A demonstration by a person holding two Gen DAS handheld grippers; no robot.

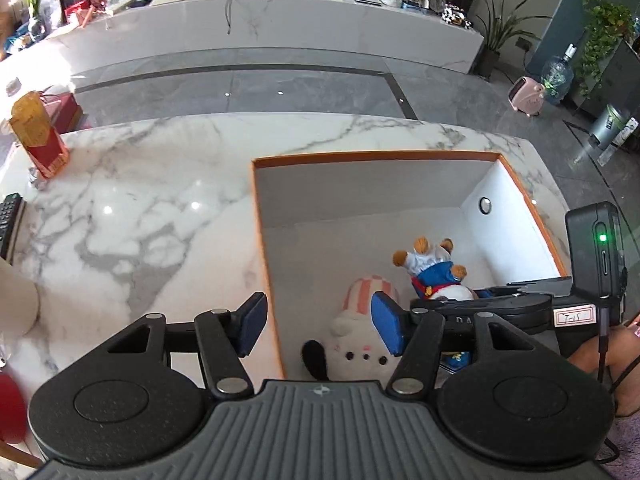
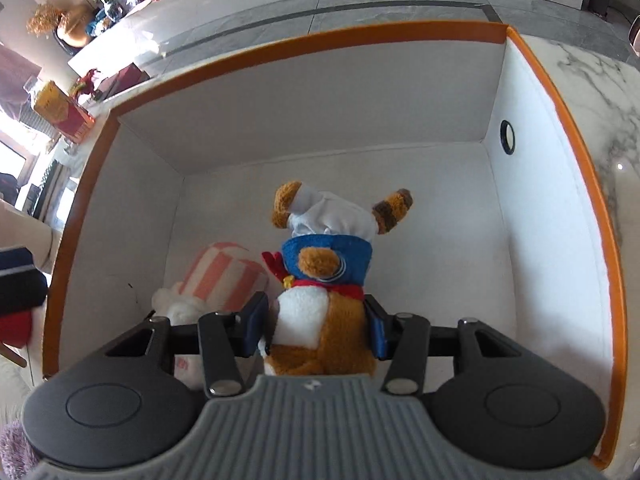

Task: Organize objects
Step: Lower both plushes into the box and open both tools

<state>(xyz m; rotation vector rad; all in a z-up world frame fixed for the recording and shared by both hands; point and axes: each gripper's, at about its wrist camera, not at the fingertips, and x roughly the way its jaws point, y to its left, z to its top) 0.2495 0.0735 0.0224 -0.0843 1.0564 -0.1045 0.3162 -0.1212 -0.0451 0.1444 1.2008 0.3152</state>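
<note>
A white marble table (image 1: 160, 184) with grey veins carries the things; an open box (image 1: 376, 157) with an orange rim and white inner walls stands on its right part, near the far right corner; a red and gold carton (image 1: 38, 140) stands upright at the far left edge, well apart from the box; a black remote (image 1: 9, 220) lies at the left edge, nearer than the carton; the stretch between carton and box is bare marble with bright glints of light.

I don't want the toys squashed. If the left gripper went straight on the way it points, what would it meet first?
Probably the white plush with the pink striped hat lying in the box, or the box's near left wall; the open left gripper straddles that wall, and depth is unclear.
</note>
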